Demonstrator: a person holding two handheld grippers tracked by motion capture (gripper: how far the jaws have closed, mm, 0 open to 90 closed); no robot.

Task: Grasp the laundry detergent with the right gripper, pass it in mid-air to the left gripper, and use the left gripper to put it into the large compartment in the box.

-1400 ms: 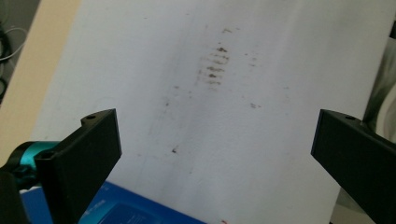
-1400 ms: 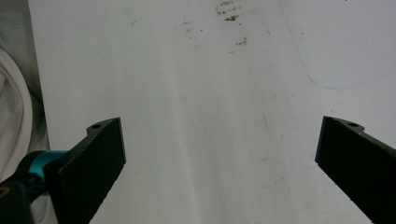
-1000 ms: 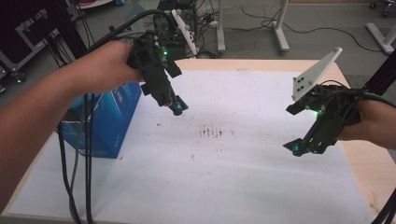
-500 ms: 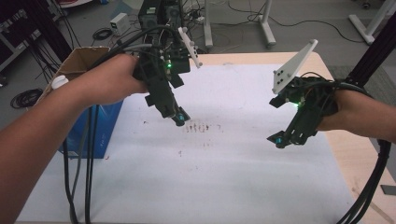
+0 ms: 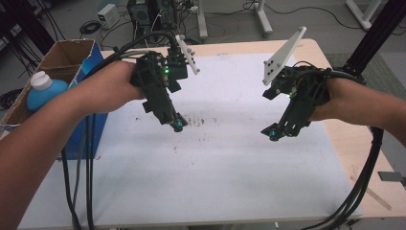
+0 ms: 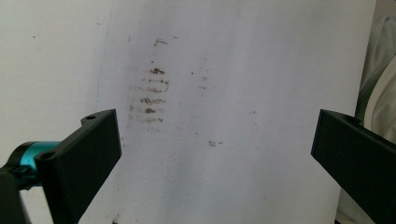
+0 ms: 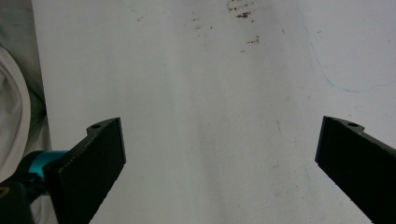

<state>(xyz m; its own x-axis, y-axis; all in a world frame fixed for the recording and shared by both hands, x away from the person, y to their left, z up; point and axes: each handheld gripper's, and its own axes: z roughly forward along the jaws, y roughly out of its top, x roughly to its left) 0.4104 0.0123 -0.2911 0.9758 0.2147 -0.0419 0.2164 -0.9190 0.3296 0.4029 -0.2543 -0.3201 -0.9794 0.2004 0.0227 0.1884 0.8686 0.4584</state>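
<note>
A white sheet (image 5: 215,158) covers the wooden table, with a patch of brown smudges (image 5: 198,121) near its middle. My left gripper (image 5: 176,124) hovers just left of the smudges, pointing down at the sheet. In the left gripper view its jaws stand wide apart around bare sheet, the left gripper (image 6: 212,158) empty and the brown smudges (image 6: 152,93) ahead. My right gripper (image 5: 276,132) hangs over the sheet's right half. Its own view shows the right gripper (image 7: 219,163) open and empty above the white sheet (image 7: 210,102).
A blue cardboard box (image 5: 57,62) stands at the table's left edge, holding a blue bottle with a white cap (image 5: 42,87). Black cables (image 5: 76,182) trail off the front left, others (image 5: 364,182) off the right. Equipment and stand legs (image 5: 201,19) lie beyond the far edge.
Both grippers have drifted a little toward the near side and lower over the sheet. The camera's view of the table has shifted too. Both grippers stay open and empty.
</note>
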